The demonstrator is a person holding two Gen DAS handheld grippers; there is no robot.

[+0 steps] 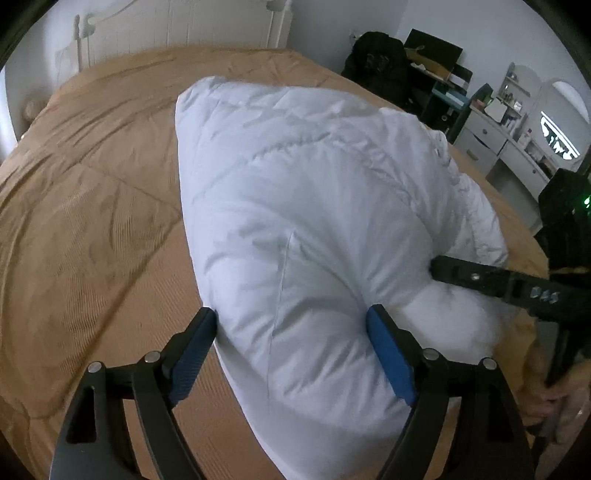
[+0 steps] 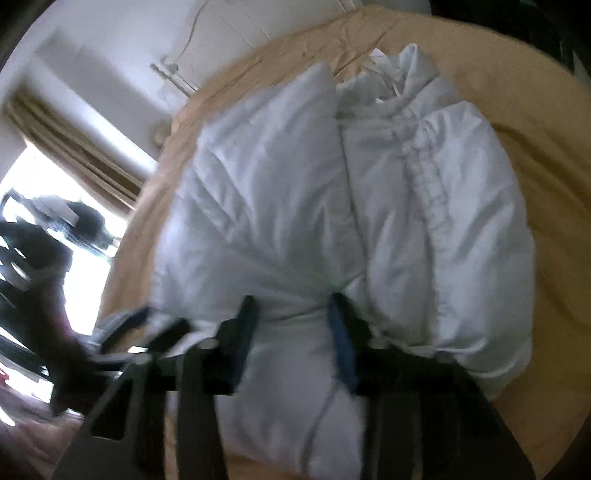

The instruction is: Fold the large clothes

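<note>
A puffy white down jacket (image 1: 303,177) lies folded in a thick bundle on the tan bedspread (image 1: 92,184). My left gripper (image 1: 291,314) straddles the bundle's near end with its jaws wide; both blue pads (image 1: 388,350) press into the padding. In the blurred right wrist view the jacket (image 2: 424,206) shows its ruffled zip edge, and my right gripper (image 2: 291,301) is shut on a bunched fold at the near edge, where creases converge. One black finger of the right gripper (image 1: 476,277) digs into the jacket's right side in the left wrist view.
The bed (image 2: 535,110) spreads out all around the jacket, with a white headboard (image 1: 177,29) behind. A white dresser (image 1: 517,140) and dark bags (image 1: 376,59) stand to the right. A bright window with a curtain (image 2: 74,147) is on the left.
</note>
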